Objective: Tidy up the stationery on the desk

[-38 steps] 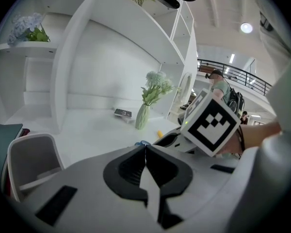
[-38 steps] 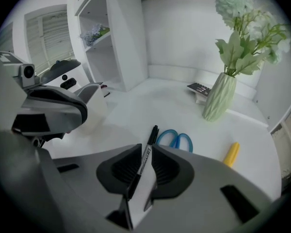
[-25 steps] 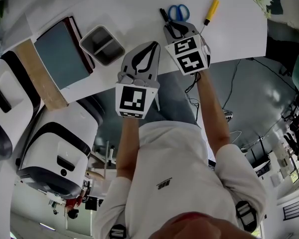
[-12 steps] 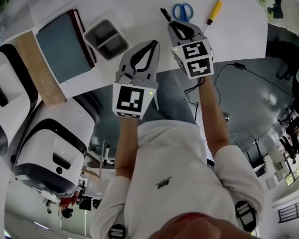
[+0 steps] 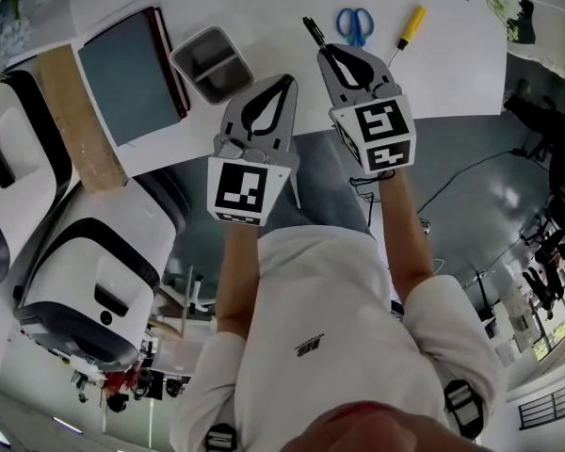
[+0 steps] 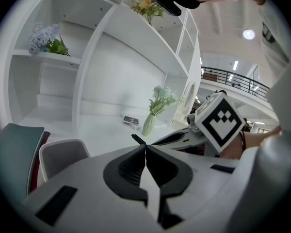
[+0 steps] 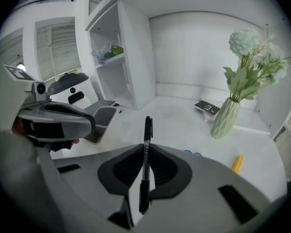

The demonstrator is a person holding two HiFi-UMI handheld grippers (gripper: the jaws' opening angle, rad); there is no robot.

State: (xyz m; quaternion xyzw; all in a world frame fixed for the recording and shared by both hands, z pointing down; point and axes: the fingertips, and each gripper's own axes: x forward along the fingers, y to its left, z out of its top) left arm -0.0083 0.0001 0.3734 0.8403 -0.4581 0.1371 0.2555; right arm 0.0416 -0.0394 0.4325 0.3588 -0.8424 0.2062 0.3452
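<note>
The right gripper (image 5: pixel 326 55), its jaws having just been closing, grips a black pen (image 7: pixel 147 130) over the white desk (image 5: pixel 264 8). In the head view the pen points to 11 o'clock. The left gripper (image 5: pixel 286 83) is clenched and empty, with a grey tray (image 5: pixel 212 64) at its 10 o'clock.

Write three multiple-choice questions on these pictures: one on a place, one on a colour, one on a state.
1. Where do the scissors lie? A on the desk, beside the screwdriver; B in the tray; C on the notebook.
2. What colour are their handles? A red; B blue; C green.
3. What is the right gripper doing? A standing open; B gripping scissors; C gripping a black pen.
A: they lie next to the yellow-handled screwdriver. B: both loops are blue. C: its jaws have just been closing and clamp the pen.
</note>
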